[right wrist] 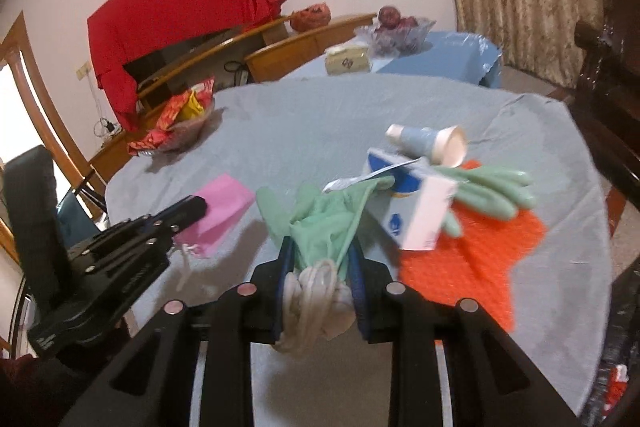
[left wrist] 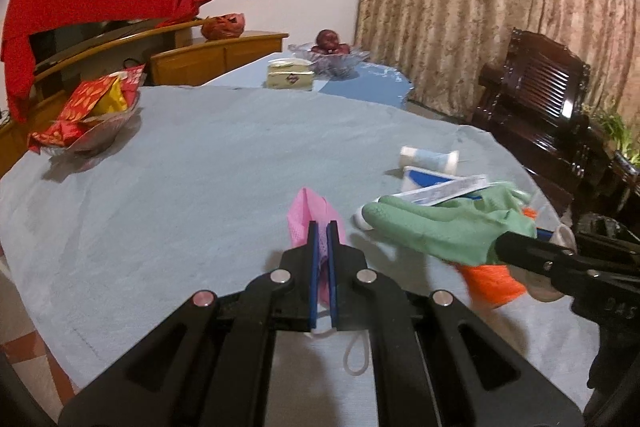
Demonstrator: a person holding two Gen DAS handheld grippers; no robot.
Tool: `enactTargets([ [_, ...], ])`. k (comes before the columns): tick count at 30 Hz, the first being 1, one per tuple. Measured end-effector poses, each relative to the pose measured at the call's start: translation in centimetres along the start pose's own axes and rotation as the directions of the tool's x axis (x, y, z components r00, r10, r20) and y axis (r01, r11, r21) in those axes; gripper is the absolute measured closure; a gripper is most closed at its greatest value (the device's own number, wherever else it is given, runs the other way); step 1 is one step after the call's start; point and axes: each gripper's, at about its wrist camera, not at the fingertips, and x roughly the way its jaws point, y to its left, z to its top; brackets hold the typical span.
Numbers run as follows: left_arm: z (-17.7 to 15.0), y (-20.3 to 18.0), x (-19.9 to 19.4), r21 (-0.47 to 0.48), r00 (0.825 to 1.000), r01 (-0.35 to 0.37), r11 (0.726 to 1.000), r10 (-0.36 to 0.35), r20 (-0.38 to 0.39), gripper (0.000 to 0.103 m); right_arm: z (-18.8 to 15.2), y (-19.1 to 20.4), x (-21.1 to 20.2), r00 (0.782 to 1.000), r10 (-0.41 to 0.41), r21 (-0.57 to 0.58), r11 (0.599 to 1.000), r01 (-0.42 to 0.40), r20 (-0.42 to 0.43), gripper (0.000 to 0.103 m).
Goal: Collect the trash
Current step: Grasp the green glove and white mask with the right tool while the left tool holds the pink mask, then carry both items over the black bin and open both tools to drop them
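My left gripper (left wrist: pixel 323 229) is shut on a pink face mask (left wrist: pixel 310 215), whose white ear loop hangs below the fingers. In the right wrist view the left gripper (right wrist: pixel 200 205) holds the mask (right wrist: pixel 224 209) just above the table. My right gripper (right wrist: pixel 320 245) is shut on a green rubber glove (right wrist: pixel 332 215) at its rolled white cuff. From the left wrist view the glove (left wrist: pixel 436 225) hangs out of the right gripper (left wrist: pixel 500 245). A blue-and-white box (right wrist: pixel 408 205) lies tilted against the glove. A second green glove (right wrist: pixel 494 189), a tipped paper cup (right wrist: pixel 434 143) and an orange mesh sheet (right wrist: pixel 476 259) lie nearby.
A grey-blue cloth covers the round table (left wrist: pixel 200 167). A glass bowl of red snack packets (left wrist: pixel 90 117) stands at the far left. A tissue box (left wrist: pixel 290 77) and a fruit bowl (left wrist: pixel 330 53) stand on the table behind. A dark wooden chair (left wrist: pixel 536 95) stands to the right.
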Motion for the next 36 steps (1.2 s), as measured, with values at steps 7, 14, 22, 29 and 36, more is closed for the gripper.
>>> enactTargets([
  [7,0.6,-3.6,-1.7,0.040,0.998,0.055,0.998,-0.056,0.027,0.100,0.0,-1.2,-4.5,0.997,-0.036,0.009,0.999,0.035,0.071,0.076],
  [14,1.3,-7.4,-3.3,0.083,0.991,0.118,0.990,-0.122,0.053,0.100,-0.3,-2.8,-8.2,0.989,-0.071,0.037,0.997,0.067,0.128,0.076],
  [22,1.5,-11.7,-4.3,0.127,0.979,0.186,0.974,-0.194,0.055,0.100,-1.0,-5.4,-12.1,0.975,-0.133,0.085,0.989,0.119,0.180,0.076],
  [29,1.9,-15.9,-4.7,0.169,0.963,0.249,0.954,-0.262,0.056,0.100,-2.0,-7.7,-15.3,0.957,-0.194,0.128,0.977,0.169,0.218,0.076],
  [36,1.7,-20.3,-5.0,0.214,0.939,0.324,0.922,-0.340,0.042,0.100,-3.6,-10.1,-18.6,0.935,-0.267,0.181,0.957,0.228,0.233,0.076],
])
